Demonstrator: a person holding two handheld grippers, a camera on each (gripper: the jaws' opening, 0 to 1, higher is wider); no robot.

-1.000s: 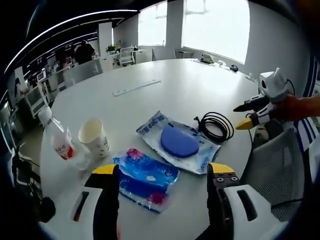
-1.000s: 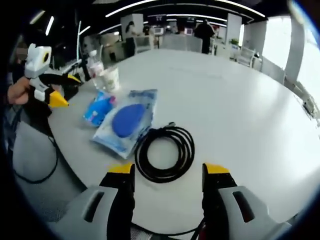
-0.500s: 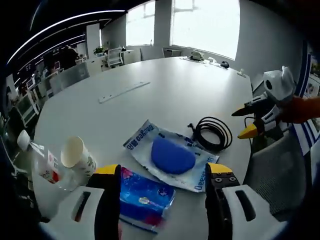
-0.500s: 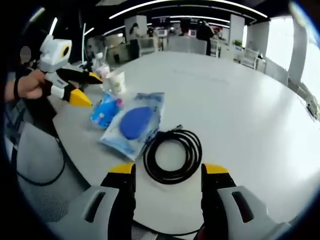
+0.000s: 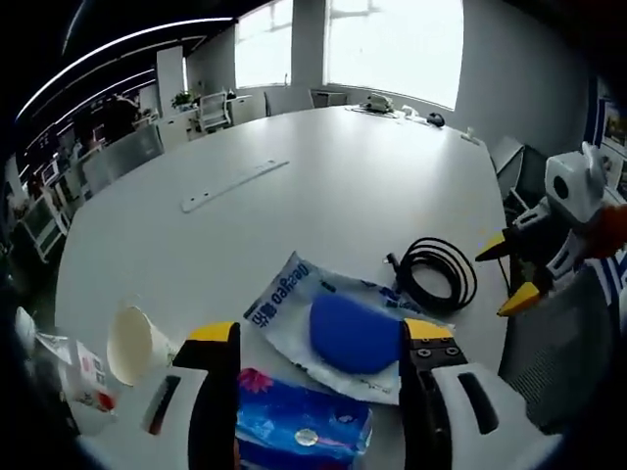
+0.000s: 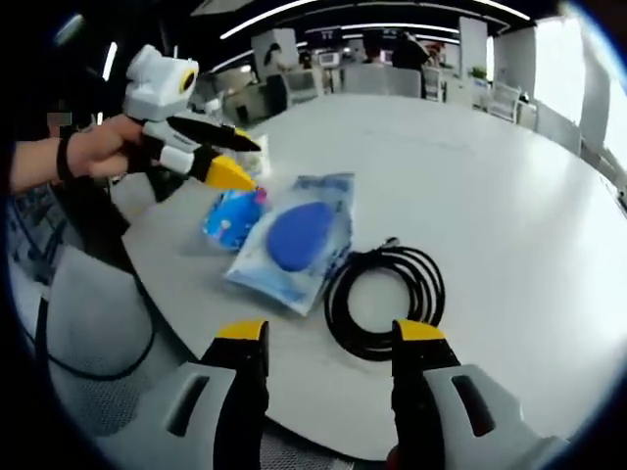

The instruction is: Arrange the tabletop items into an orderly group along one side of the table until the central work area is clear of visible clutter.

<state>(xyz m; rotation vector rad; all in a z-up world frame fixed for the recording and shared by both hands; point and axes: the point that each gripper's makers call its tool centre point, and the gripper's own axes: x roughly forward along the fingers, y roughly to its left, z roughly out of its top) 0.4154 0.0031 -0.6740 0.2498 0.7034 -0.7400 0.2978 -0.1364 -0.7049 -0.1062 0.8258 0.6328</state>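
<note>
Left gripper view has swung since a second ago, pushing the cup (image 5: 132,345) and bottle (image 5: 73,377) toward its lower left. Left gripper (image 5: 318,338) hovers jaws wide over the blue pack (image 5: 299,431) at the table (image 5: 323,166) edge; pouch (image 5: 348,328) and cable (image 5: 438,274) lie beside it. Right gripper (image 6: 328,338) hangs wide apart above the cable.

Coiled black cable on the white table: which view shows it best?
The right gripper view. The coiled black cable lies whole just ahead of the open right gripper, its loops and plug end distinct. In the left gripper view the cable sits farther off toward the table edge, smaller, beside the clear packet with the blue disc.
</note>
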